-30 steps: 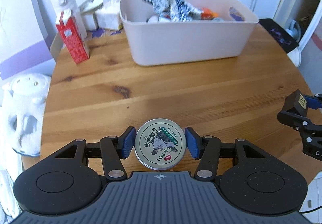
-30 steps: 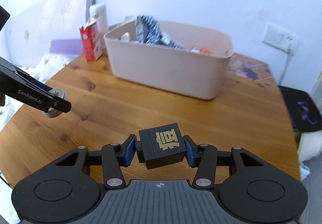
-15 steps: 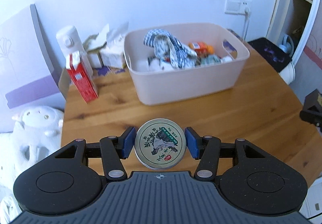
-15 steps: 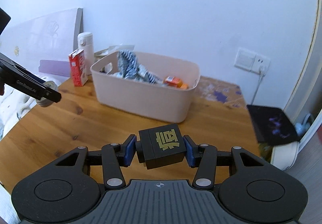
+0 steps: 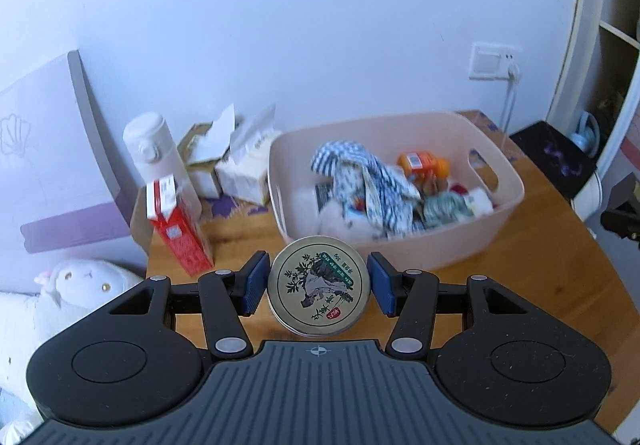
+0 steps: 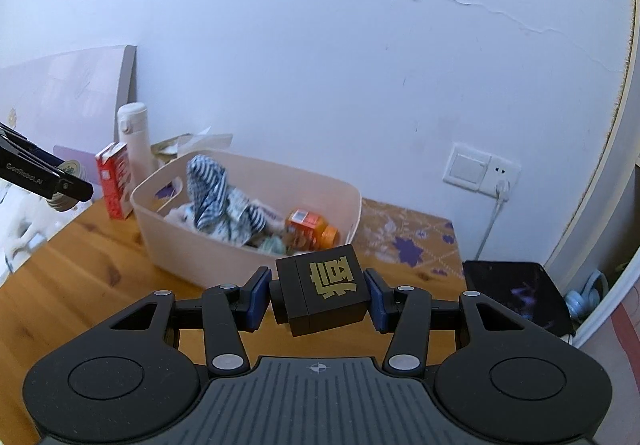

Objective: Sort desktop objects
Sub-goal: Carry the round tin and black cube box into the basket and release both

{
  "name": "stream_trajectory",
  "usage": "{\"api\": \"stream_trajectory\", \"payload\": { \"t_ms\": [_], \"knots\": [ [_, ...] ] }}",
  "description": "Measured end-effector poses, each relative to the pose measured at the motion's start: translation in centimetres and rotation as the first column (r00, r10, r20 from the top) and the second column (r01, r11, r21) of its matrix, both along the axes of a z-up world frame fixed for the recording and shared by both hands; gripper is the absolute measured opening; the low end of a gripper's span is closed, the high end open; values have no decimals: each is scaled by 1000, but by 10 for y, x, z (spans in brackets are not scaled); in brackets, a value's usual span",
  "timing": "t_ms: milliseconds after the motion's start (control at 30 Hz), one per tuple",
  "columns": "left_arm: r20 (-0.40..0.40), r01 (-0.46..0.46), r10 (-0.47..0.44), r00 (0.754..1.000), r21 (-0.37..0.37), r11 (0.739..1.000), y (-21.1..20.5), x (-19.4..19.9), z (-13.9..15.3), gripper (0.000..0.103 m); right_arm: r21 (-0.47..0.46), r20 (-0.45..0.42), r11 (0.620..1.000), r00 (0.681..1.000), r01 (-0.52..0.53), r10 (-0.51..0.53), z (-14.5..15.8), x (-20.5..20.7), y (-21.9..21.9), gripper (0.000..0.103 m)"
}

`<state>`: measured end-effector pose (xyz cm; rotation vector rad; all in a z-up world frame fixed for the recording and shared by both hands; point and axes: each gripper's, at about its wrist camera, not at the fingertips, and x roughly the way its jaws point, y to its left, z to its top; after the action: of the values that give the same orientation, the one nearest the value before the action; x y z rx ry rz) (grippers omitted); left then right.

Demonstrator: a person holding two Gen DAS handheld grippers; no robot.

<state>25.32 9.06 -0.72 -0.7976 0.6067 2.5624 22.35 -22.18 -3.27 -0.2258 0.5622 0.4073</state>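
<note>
Both claws grip: left claw [image 5: 318,287] a round tin [image 5: 318,286] (lid up), right claw [image 6: 319,297] a black cube [image 6: 322,294].

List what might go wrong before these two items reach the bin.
1. The round metal tin, pinched only at its rim by the left hand-held gripper, might slip out.
2. The pale pink plastic bin is crowded; the black cube in the right hand-held gripper may land on cloth and tumble.
</note>
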Motion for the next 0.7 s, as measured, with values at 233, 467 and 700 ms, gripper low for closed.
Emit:
{"api": "stream_trajectory", "payload": {
  "t_ms": [233, 467, 700],
  "knots": [
    [-29, 8, -8, 1000, 7, 1000, 25, -31, 10, 55, -1, -25, 1000, 1000, -15, 15, -8, 43, 7, 47],
    [-27, 6, -6, 1000, -9, 1000, 54, -65, 7, 55, -9, -28, 999, 999, -41, 41, -13, 86, 17, 47],
    [-14, 11, -11, 1000, -18, 1000, 87, -93, 1, 55, -14, -33, 997, 997, -71, 70, -21, 128, 29, 47]
  ]
}}
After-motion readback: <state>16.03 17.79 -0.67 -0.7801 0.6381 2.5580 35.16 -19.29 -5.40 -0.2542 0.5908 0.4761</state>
